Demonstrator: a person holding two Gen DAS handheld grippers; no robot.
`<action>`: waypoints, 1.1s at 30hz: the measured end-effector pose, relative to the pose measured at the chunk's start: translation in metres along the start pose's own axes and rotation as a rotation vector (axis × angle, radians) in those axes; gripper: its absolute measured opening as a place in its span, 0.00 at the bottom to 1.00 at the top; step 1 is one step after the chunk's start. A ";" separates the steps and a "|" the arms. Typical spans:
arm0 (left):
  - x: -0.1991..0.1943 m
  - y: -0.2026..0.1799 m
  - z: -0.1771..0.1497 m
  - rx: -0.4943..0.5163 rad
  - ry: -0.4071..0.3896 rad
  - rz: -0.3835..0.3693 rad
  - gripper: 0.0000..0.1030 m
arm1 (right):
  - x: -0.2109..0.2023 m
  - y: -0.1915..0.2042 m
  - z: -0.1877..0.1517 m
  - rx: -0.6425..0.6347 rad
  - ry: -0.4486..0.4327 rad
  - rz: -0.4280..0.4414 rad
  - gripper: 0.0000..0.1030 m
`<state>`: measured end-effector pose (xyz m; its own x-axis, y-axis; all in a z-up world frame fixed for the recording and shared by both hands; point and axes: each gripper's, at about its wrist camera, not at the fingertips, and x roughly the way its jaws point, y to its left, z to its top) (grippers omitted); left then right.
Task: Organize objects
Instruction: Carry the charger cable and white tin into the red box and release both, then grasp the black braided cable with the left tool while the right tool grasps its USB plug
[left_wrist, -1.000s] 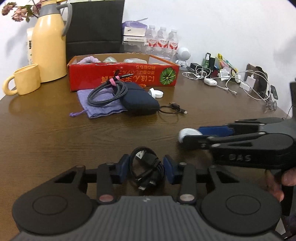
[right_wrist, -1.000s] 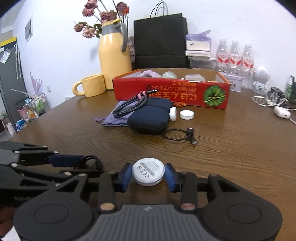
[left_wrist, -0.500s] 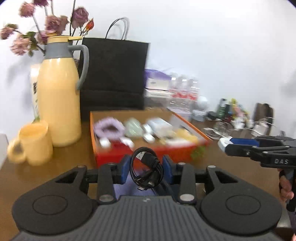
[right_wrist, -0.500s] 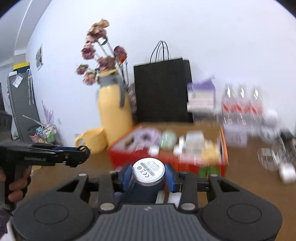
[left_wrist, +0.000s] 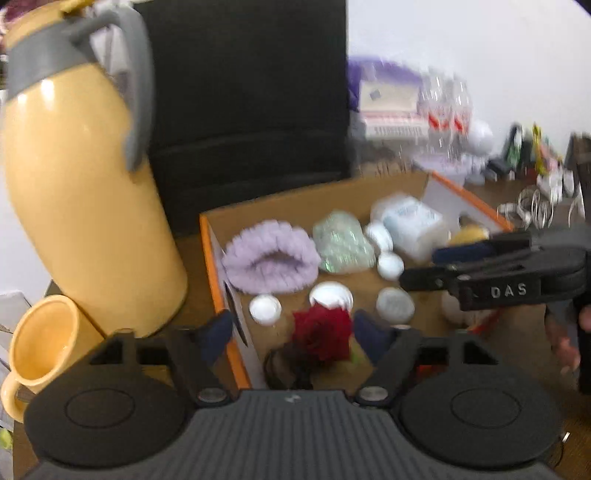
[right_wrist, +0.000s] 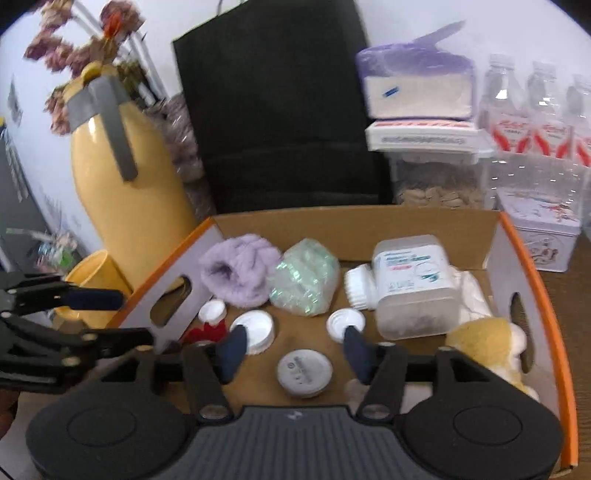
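Cardboard box (right_wrist: 354, 221) under both claws, right gripper (right_wrist: 293, 347) spreading, grey disc (right_wrist: 304, 373) loose between its fingers, left gripper (left_wrist: 291, 338) spreading over a red flower (left_wrist: 321, 336).

"DAS" is showing in white letters on the side of the right gripper (left_wrist: 436, 267), sitting at three o'clock in the left wrist view. Every other label is blurring past reading.

An orange-edged brown box (right_wrist: 532, 258) holds a lilac fluffy scrunchie (right_wrist: 238, 275), a pale green wrapped lump (right_wrist: 304, 282), white caps (right_wrist: 255, 330) and a grey disc (right_wrist: 304, 373). At far left, a yellow jug (right_wrist: 122, 206) with a grey band.
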<state>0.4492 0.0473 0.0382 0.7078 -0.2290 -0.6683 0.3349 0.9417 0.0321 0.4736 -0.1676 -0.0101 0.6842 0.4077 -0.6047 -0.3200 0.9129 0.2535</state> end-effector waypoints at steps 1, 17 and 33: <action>-0.007 0.002 0.002 -0.006 -0.015 0.001 0.75 | -0.006 -0.002 0.001 0.012 -0.014 -0.001 0.59; -0.190 -0.078 -0.127 -0.209 -0.208 -0.157 0.99 | -0.213 0.012 -0.128 -0.052 -0.120 -0.034 0.74; -0.297 -0.160 -0.229 -0.162 -0.312 -0.055 1.00 | -0.347 0.049 -0.261 -0.123 -0.138 -0.138 0.85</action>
<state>0.0426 0.0216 0.0613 0.8556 -0.3209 -0.4061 0.2925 0.9471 -0.1322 0.0493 -0.2695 0.0156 0.8073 0.2856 -0.5164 -0.2886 0.9544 0.0767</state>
